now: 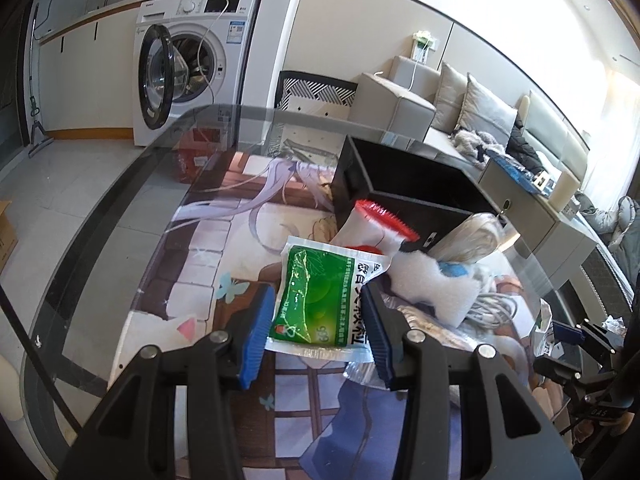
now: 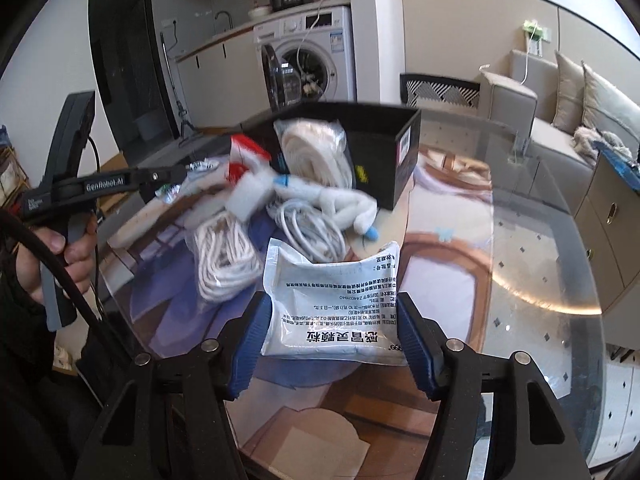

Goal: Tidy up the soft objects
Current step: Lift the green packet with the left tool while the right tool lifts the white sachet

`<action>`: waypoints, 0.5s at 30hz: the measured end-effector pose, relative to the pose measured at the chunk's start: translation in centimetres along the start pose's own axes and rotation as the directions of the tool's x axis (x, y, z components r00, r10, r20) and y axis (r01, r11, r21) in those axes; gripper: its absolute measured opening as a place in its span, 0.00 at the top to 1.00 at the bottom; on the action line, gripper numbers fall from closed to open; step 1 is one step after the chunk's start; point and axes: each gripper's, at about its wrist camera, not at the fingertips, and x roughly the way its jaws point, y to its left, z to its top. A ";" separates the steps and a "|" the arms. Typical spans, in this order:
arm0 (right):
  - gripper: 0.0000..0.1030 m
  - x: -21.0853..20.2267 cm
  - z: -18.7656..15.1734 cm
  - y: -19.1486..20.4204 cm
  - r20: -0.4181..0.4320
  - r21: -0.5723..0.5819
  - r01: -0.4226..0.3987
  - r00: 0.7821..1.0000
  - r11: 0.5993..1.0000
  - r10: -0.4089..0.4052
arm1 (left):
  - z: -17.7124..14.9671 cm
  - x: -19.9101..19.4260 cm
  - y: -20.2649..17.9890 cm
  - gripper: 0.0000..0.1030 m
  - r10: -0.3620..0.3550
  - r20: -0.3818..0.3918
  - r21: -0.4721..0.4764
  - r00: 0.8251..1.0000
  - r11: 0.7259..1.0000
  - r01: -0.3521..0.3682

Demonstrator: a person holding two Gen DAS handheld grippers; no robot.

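A green and white medicine pouch (image 1: 320,300) lies on the glass table between the open blue pads of my left gripper (image 1: 320,328). In the right wrist view a white pouch with black print (image 2: 336,304) lies between the open pads of my right gripper (image 2: 330,336); whether the pads touch it I cannot tell. A black box (image 2: 372,152) stands behind, holding a white rolled bundle (image 2: 316,152). In front of it lie a white foam block (image 2: 248,196), a white soft toy with blue tips (image 2: 344,204), a coiled white cable (image 2: 312,232) and a bagged white rope (image 2: 224,256).
A red and white pack (image 1: 376,224) leans on the black box (image 1: 404,184). The round glass table (image 2: 540,272) covers a printed mat. A washing machine (image 1: 192,60) with its door open stands behind, a grey sofa (image 1: 460,108) to the right.
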 end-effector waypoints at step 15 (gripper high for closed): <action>0.38 -3.0 4.7 -0.3 0.188 0.044 0.012 0.982 0.999 -0.020 | 2.7 -1.4 -2.7 0.58 -0.047 0.088 0.057 0.995 0.997 0.042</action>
